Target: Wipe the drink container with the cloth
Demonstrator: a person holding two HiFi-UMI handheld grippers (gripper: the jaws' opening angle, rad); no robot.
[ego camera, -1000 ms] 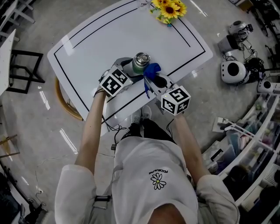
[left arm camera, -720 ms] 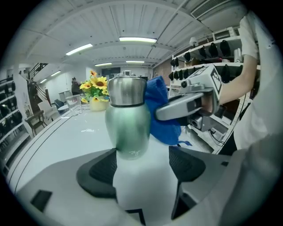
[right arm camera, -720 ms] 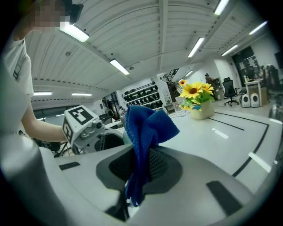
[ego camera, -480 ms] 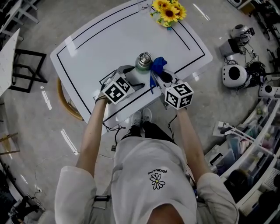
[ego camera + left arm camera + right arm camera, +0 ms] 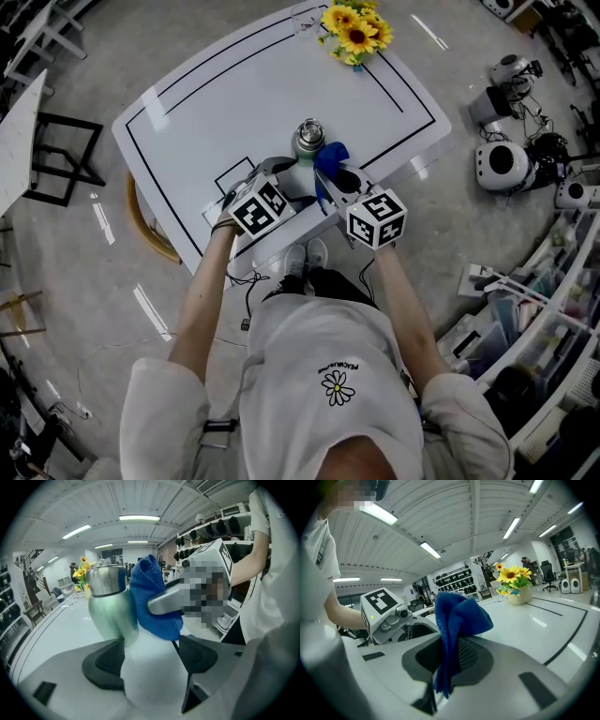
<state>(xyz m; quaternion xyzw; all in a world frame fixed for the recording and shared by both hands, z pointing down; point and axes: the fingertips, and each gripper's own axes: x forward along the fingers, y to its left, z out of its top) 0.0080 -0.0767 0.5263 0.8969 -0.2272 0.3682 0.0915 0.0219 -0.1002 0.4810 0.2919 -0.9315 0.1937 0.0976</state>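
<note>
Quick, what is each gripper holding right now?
Left gripper: closed on the drink container.
Right gripper: closed on the blue cloth.

White table (image 5: 234, 103), sunflowers (image 5: 356, 28) at far edge

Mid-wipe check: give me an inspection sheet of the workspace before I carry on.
Surface: white table with a black outline drawn on it.
Job's things: drink container held by the table's near edge; blue cloth against its side.
Clutter: sunflowers at the far edge.
Grippers: left gripper shut on the drink container; right gripper shut on the cloth.
Cables: loose cable on the floor below the near edge.
Surroundings: white devices on the floor at right.
</note>
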